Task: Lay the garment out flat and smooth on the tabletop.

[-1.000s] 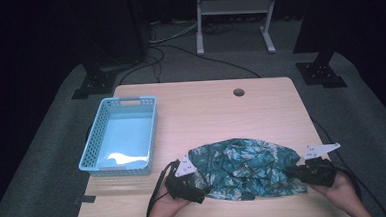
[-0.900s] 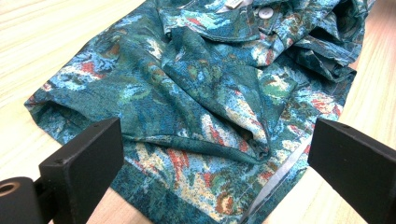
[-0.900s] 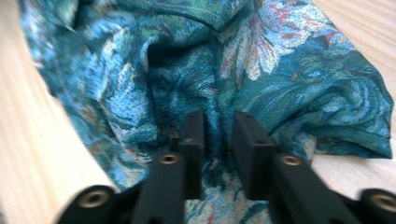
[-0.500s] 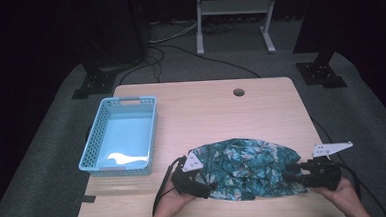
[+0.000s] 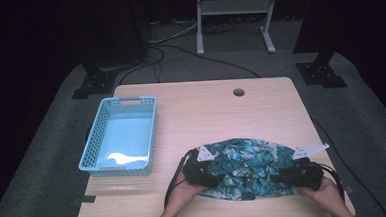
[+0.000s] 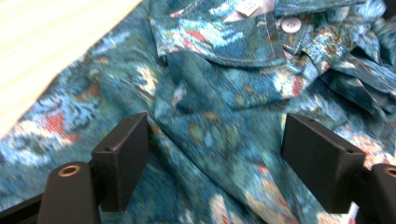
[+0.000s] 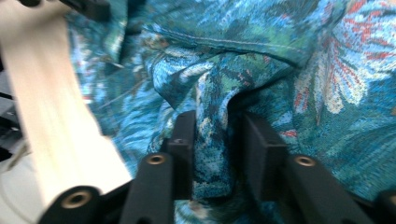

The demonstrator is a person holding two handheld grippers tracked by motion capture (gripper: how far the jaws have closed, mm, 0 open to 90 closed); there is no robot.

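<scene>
Blue basket (image 5: 119, 137) at table (image 5: 221, 107) left: white item inside. Patterned shirt (image 5: 244, 167) on table's near edge. My left gripper (image 6: 212, 158) closing, jaws apart over shirt. My right gripper (image 7: 217, 154) closing, pinching shirt fold.

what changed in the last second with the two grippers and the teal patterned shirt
The left gripper slid inward over the crumpled teal patterned shirt; its jaws have just been closing but stand apart over the cloth. The right gripper, jaws just closing, now pinches a shirt fold. The light blue plastic basket and wooden table stayed put.
</scene>
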